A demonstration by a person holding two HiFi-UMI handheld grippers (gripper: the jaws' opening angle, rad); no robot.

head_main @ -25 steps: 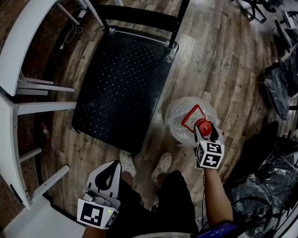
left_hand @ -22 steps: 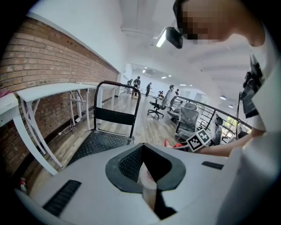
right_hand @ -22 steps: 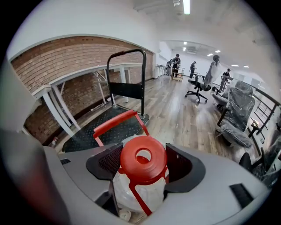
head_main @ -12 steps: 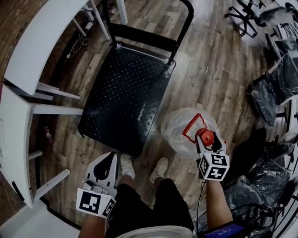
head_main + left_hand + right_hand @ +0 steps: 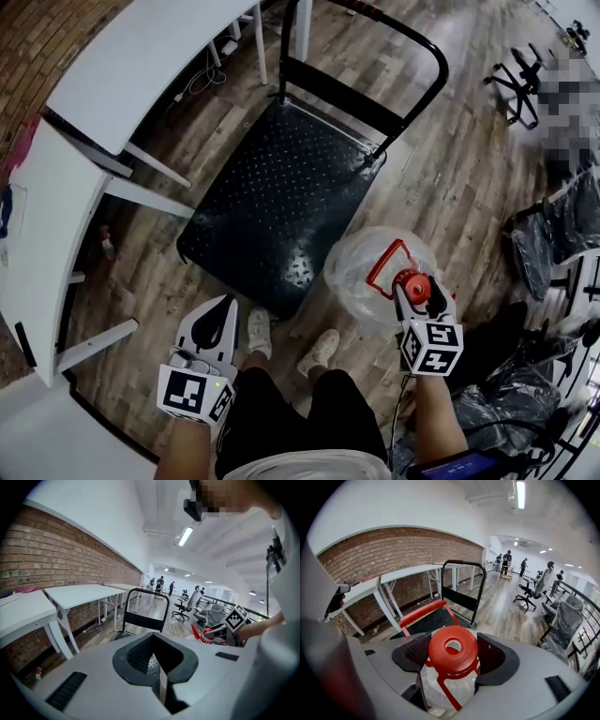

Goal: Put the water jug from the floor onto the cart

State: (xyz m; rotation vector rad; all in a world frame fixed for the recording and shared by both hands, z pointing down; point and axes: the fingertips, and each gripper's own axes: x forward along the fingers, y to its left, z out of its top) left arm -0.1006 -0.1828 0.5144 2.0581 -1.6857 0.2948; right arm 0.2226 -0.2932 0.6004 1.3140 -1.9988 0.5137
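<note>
White table (image 5: 122,56) upper left. Left gripper (image 5: 223,307) lower left, jaws together, nothing held. Black cart (image 5: 281,187) at centre. Water jug (image 5: 370,272) lower right, just beside the cart's near corner, not on its deck. Right gripper (image 5: 419,295) clamped round jug neck under red cap (image 5: 413,281).

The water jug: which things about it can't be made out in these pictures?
- Base: in the head view the water jug's own bulging body covers it, so contact with the floor cannot be told.
- Lower body: in the right gripper view the right gripper blocks everything below the shoulders.
- Neck: the red cap covers it in both views, so where the fingers press is unseen.
</note>
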